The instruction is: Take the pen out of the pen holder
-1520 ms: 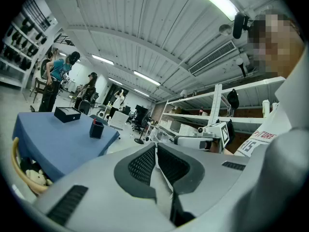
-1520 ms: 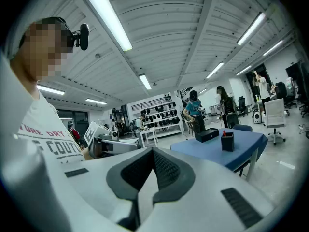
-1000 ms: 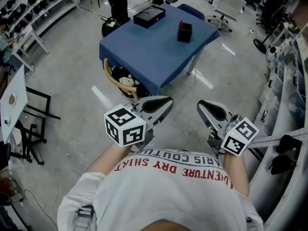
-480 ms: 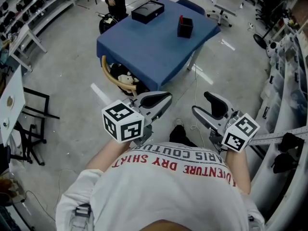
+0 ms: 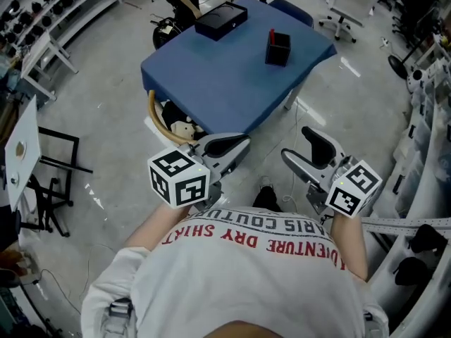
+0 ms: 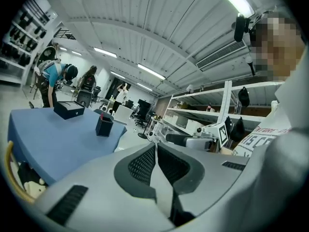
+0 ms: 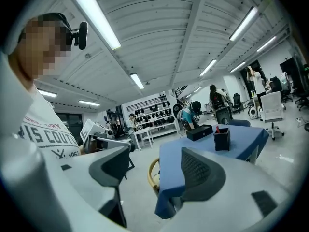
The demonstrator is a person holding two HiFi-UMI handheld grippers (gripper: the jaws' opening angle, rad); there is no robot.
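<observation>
My left tongs [image 5: 244,145] are pinched shut, empty, idle. The red pen [image 5: 272,35] sits in the black square pen holder [image 5: 277,51] on the blue-clothed table [image 5: 211,76], well ahead. My right tongs [image 5: 296,144] have just been opening wide with nothing between them, prepping to grab I reckon.

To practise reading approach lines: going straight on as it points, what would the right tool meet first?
Probably the near draped edge of the blue table, before the pen holder on top; depth is unclear. The right tool has just been opening its jaws, nothing between them.
</observation>
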